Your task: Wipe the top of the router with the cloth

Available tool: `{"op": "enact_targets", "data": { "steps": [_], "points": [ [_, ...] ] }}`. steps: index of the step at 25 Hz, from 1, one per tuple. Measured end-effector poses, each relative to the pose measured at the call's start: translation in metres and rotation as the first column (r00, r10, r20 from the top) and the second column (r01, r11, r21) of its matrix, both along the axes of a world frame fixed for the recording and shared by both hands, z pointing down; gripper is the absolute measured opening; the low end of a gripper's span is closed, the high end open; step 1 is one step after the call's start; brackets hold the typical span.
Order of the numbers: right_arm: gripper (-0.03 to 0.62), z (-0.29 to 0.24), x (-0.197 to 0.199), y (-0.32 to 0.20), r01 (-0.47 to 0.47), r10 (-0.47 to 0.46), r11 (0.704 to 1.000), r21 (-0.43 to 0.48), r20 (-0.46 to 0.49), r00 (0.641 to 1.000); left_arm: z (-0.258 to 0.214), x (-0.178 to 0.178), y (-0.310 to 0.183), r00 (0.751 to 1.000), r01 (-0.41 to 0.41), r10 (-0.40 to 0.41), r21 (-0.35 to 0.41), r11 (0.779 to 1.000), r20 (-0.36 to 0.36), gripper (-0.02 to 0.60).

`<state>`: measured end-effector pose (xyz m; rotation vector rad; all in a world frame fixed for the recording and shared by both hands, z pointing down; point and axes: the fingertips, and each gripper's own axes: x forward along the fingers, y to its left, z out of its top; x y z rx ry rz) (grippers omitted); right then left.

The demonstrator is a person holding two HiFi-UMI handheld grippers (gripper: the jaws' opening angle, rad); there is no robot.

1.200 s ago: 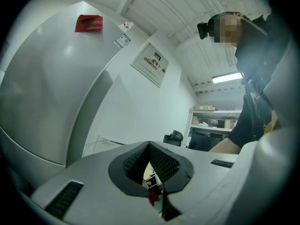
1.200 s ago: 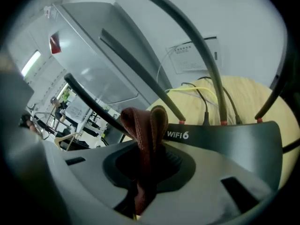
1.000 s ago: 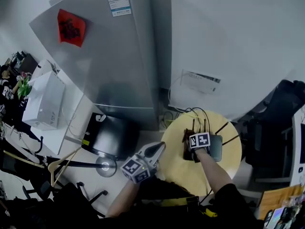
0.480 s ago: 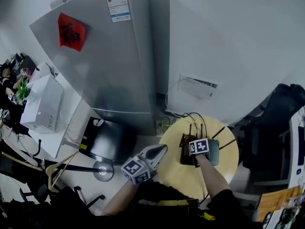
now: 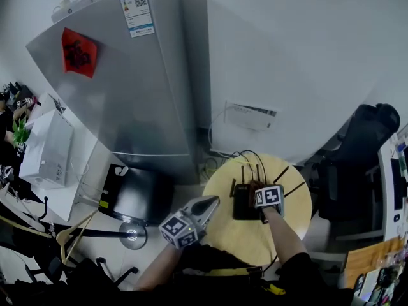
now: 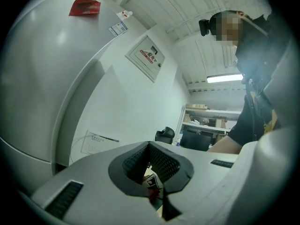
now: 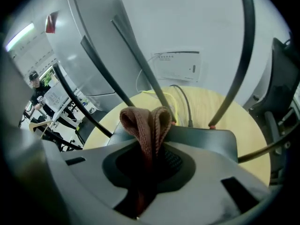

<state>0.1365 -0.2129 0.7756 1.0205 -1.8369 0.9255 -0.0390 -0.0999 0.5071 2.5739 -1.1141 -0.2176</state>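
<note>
Right gripper [image 7: 148, 167] pinching brown cloth [image 7: 146, 122], dark router [image 7: 206, 140] beyond, round table [image 7: 216, 104]

We see a round pale-wood tabletop [image 5: 224, 229]. The dark router [image 5: 242, 204] sits flat on it, right of centre toward the far side, antennas [image 7: 244, 41] raised. Yellow and dark cables [image 7: 184, 102] run from the router's back across the tabletop to the far rim.

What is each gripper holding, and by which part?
Right gripper pinches the brown cloth at a bunched fold, its loops sticking out past the jaws. Left gripper is shut on nothing.
</note>
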Motion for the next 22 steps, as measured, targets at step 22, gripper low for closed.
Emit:
{"op": "enact_targets", "data": {
  "steps": [22],
  "points": [
    [0.064, -0.002, 0.108, -0.011, -0.094, 0.103, 0.994, 0.060, -0.180, 0.978, 0.005, 0.022, -0.002, 0.998, -0.056, 0.056, -0.018, 0.998, 0.013, -0.002]
  ]
}}
